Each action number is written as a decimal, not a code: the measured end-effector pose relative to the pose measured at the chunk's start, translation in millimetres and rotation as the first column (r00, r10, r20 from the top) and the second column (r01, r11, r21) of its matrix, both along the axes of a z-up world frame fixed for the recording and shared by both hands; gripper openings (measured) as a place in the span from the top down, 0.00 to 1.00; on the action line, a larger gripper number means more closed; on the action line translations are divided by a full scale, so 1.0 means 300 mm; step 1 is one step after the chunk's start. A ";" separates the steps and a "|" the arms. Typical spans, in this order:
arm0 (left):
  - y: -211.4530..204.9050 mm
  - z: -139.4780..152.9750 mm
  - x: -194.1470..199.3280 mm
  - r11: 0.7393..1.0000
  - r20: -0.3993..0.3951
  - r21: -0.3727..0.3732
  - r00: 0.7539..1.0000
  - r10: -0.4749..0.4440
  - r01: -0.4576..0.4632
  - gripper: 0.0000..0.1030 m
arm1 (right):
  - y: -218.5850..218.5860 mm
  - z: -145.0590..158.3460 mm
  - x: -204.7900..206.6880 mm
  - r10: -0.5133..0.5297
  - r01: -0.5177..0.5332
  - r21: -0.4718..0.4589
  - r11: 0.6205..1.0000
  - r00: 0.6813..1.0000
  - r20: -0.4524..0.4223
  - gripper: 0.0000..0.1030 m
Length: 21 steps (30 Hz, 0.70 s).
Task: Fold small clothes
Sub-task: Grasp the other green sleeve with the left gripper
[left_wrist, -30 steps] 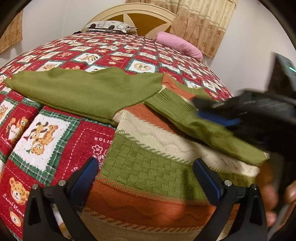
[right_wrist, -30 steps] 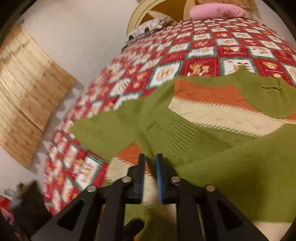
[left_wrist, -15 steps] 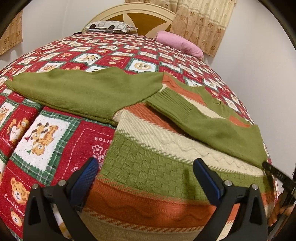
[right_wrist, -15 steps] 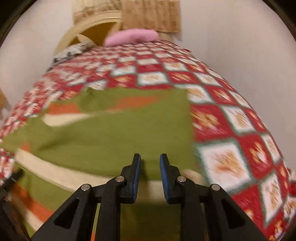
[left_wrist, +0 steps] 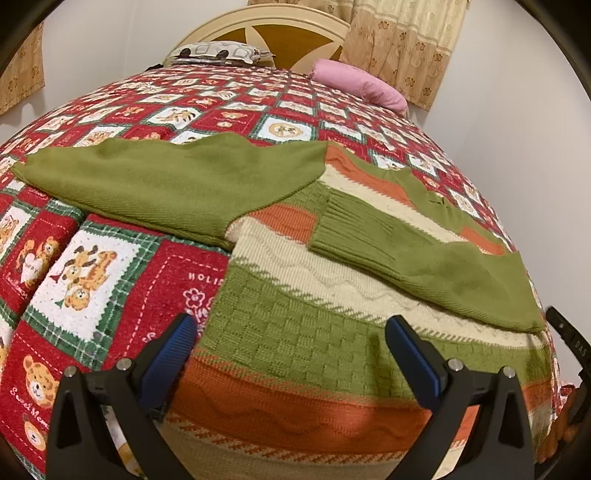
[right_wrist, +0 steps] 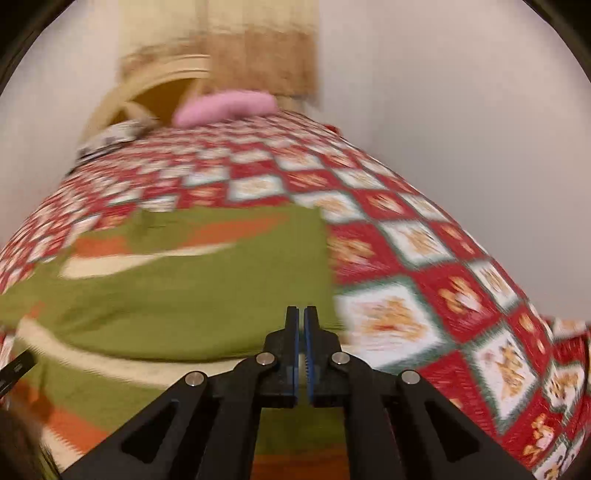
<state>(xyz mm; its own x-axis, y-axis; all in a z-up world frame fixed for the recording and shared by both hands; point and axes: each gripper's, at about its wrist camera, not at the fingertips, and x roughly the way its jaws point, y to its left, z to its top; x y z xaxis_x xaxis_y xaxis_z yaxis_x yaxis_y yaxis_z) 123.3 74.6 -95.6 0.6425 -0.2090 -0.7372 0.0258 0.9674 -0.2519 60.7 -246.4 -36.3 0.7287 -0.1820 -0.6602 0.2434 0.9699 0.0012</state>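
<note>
Sweater (left_wrist: pixel 317 332): flat on bed (left_wrist: pixel 122 280), right sleeve (left_wrist: pixel 424 254) folded across.
Left gripper (left_wrist: pixel 291 343): wide, empty.
Right gripper (right_wrist: pixel 303 314): just closed, empty.

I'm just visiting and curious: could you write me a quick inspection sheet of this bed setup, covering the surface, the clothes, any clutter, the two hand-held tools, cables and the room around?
Surface: bed under a red patchwork quilt with animal squares.
Job's things: striped knit sweater lying flat; right sleeve folded across its body, left sleeve spread out on the quilt.
Clutter: pink pillow and patterned pillow at the headboard.
Tools: left tool open over the sweater's hem, holding nothing; right tool shut, with nothing seen between its pads, beside the folded sleeve's edge.
Cables: nothing seen.
Surroundings: cream headboard, beige curtain, plain walls.
</note>
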 end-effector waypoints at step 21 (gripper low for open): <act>0.714 0.143 0.115 0.906 0.062 -0.071 0.905 0.421 -0.416 0.09 | 0.126 -0.134 0.101 0.142 -0.132 0.104 0.986 0.985 -0.097 0.97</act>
